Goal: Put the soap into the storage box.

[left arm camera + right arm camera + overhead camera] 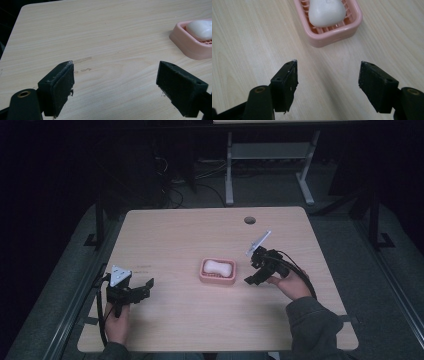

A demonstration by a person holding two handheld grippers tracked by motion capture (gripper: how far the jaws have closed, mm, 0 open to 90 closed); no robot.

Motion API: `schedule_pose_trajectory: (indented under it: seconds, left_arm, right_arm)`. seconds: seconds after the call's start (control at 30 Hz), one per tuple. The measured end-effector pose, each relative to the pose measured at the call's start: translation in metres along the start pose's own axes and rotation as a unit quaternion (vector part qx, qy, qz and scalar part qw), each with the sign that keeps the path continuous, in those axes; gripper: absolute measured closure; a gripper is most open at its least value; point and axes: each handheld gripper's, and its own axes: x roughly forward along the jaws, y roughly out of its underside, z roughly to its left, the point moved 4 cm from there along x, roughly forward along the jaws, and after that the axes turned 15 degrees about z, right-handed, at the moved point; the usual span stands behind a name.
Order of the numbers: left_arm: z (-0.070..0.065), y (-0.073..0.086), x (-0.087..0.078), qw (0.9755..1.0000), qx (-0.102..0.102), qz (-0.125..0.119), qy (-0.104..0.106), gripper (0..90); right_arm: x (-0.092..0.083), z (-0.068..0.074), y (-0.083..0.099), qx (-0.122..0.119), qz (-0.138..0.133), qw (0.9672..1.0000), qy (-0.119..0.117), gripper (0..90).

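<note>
Light wood table (190, 315); pink soap dish (218, 279) near centre, directly on top.

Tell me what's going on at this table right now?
A person sits at a wooden table with a two-jaw tool in each hand. A white bar of soap lies in a pink soap dish near the middle. The right tool is just beside the dish, jaws open and empty, pointed at it. The left tool sits farther off near the table's left side, also open and holding nothing. Neither touches the dish or the soap.
</note>
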Motion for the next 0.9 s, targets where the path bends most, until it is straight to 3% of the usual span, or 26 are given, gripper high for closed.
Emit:
schedule_pose_trajectory:
  seconds: [0.9]
  left_arm:
    - [-0.001,0.0,0.0,1.0,0.008,0.002,0.002,14.3]
  right_arm:
    - [0.009,0.008,0.048,0.031,-0.011,0.9994,-0.007,30.6]
